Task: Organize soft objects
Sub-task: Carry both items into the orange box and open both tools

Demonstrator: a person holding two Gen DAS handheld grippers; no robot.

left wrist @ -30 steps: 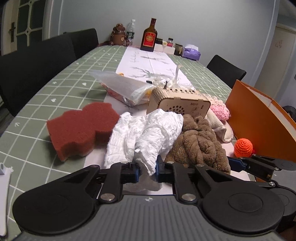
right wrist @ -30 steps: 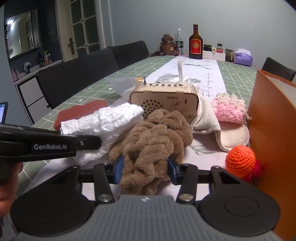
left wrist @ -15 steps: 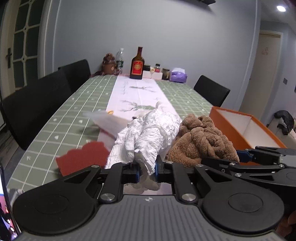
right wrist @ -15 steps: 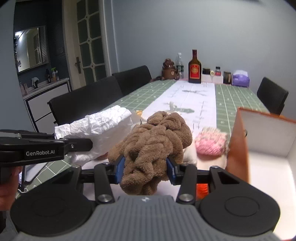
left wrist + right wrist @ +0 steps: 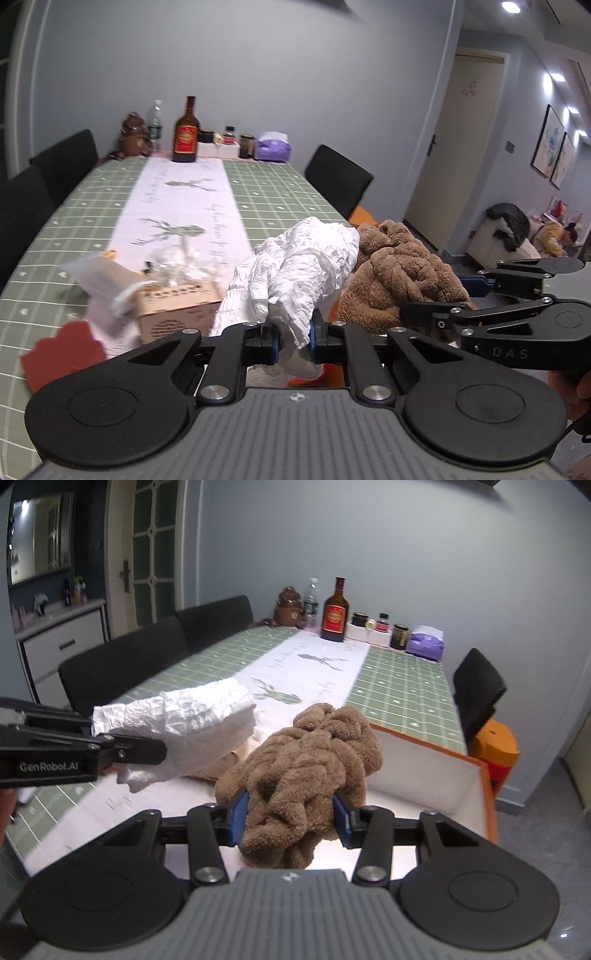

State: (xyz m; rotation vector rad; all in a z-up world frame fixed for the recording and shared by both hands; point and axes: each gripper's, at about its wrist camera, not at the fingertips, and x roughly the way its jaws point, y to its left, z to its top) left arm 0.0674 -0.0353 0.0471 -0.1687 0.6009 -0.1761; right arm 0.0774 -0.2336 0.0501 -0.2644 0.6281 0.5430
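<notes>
A: Left wrist view: what is the left gripper (image 5: pixel 293 338) doing?

B: Its fingers pinch a crumpled white cloth (image 5: pixel 299 266), which is held up off the green checked table (image 5: pixel 280 192). Just to its right hangs a brown towel (image 5: pixel 399 273), with the right gripper seen side-on beside it.

A: And from the right wrist view?

B: The right gripper (image 5: pixel 290 814) has its blue pads (image 5: pixel 236 818) pressed into both sides of the brown towel (image 5: pixel 306 771), bunched between them. The towel is in the air in front of an orange box (image 5: pixel 487 786) with a white inside. The white cloth (image 5: pixel 184 723) is to the left, at about the same height, not touching the towel.

A: What is below on the table?

B: A red sponge (image 5: pixel 62 350) and a wooden radio (image 5: pixel 173 314), both blurred, and a dark bottle (image 5: pixel 185 133) at the far end.
</notes>
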